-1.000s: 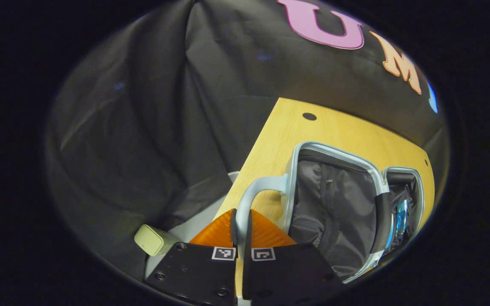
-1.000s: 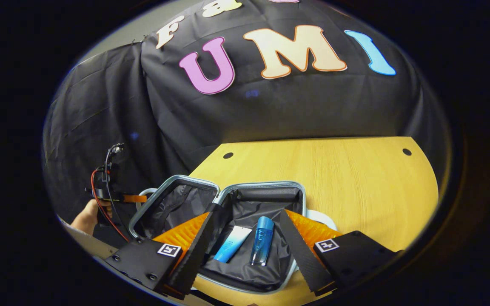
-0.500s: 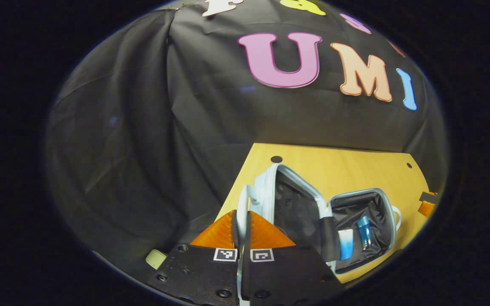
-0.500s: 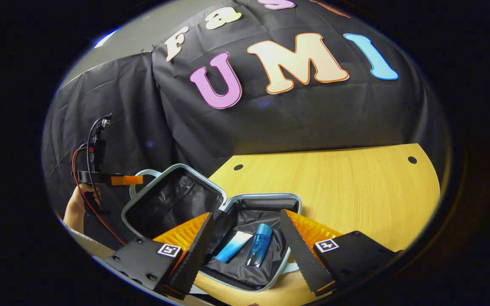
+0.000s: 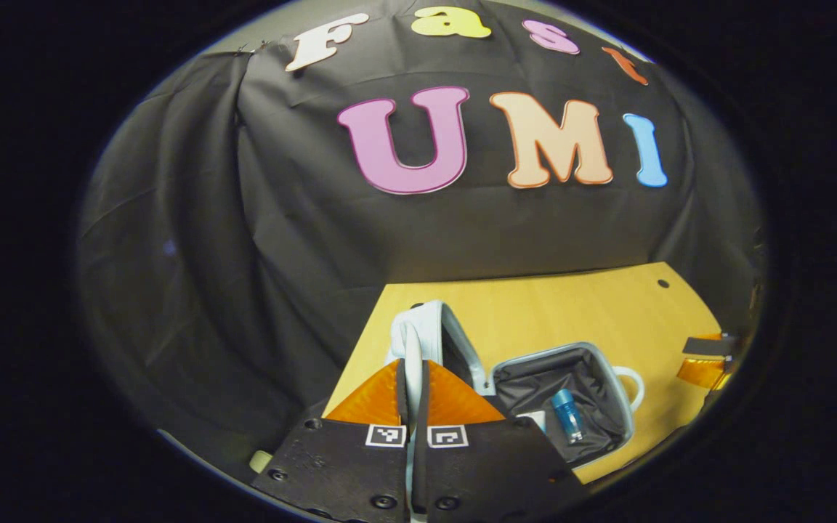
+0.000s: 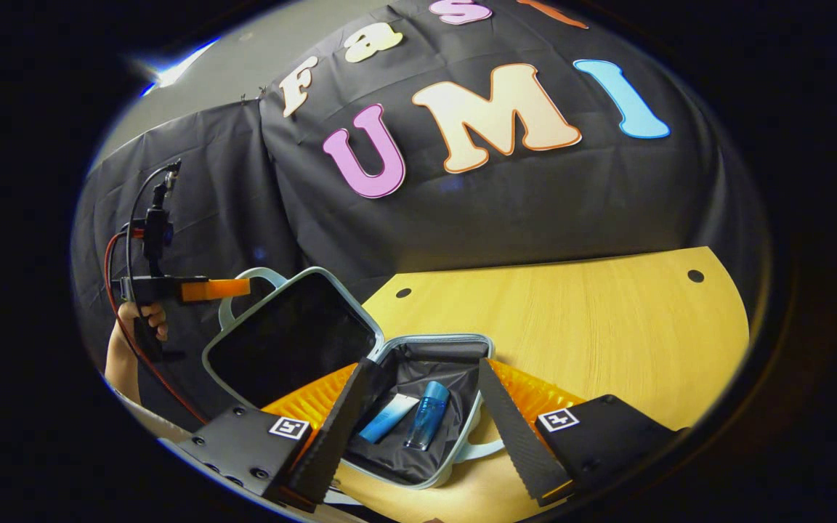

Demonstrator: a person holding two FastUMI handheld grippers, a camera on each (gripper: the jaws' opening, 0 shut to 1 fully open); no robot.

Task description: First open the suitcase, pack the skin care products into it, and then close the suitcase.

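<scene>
A small pale blue suitcase lies on the yellow table [image 6: 607, 319]. Its lid [image 6: 291, 338] is swung up, standing roughly upright beside the base [image 6: 418, 378]. In the left gripper view my left gripper [image 5: 413, 378] is shut on the lid's handle [image 5: 411, 338], seen edge-on. In the right gripper view that same gripper [image 6: 233, 289] grips the lid's handle [image 6: 259, 276]. A blue bottle [image 6: 427, 412] and a blue-and-white tube [image 6: 389, 418] lie in the base's dark lining. My right gripper [image 6: 418, 407] hangs open over the base, holding nothing.
A person's hand [image 6: 139, 319] holds the left gripper, with red and black cables beside it. The table extends to the right, with small round holes [image 6: 694, 276] near its back edge. A pale object [image 5: 260, 461] sits below the table's left edge.
My left gripper has lifted the lid by its handle from lying flat open to standing roughly upright. The right gripper stays open over the base.
</scene>
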